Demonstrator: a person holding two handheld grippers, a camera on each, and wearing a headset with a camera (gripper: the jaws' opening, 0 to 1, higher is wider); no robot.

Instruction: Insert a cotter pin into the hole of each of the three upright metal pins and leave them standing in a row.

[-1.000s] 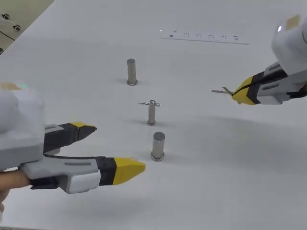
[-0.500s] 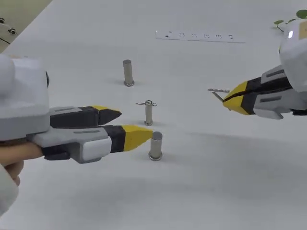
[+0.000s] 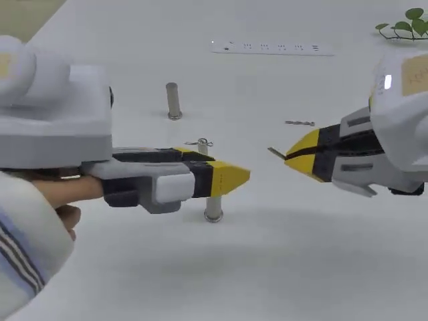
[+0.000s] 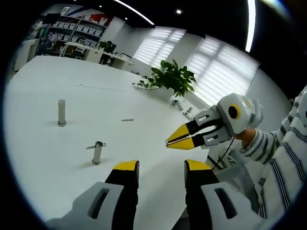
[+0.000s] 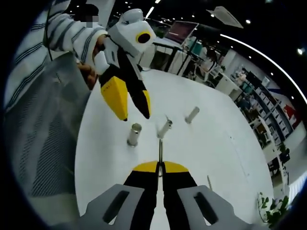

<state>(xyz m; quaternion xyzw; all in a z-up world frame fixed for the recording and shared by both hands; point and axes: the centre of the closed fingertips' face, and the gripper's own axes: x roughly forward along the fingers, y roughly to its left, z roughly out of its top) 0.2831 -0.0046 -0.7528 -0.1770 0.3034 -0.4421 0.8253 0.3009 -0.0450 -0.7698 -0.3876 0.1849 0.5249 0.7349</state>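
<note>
Three upright metal pins stand in a row on the white table. The far pin (image 3: 173, 100) (image 4: 61, 112) (image 5: 192, 114) is bare. A cotter pin sits through the top of the middle pin (image 3: 202, 144) (image 4: 97, 152) (image 5: 164, 128). My left gripper (image 3: 231, 177) (image 4: 162, 166), open and holding nothing, hovers over the near pin (image 3: 213, 211) (image 5: 135, 134) and hides its upper part in the head view. My right gripper (image 3: 289, 158) (image 5: 160, 167) is shut on a cotter pin (image 3: 275, 153) (image 5: 160, 148) that points at the row.
A loose cotter pin (image 3: 299, 123) (image 4: 127, 120) (image 5: 209, 182) lies on the table beyond the right gripper. A white power strip (image 3: 271, 47) lies at the far edge, and a plant (image 3: 408, 23) stands at the back right. A striped sleeve shows at the lower left.
My left gripper has moved right, up to the near pin. My right gripper has come left and closer with its cotter pin.
</note>
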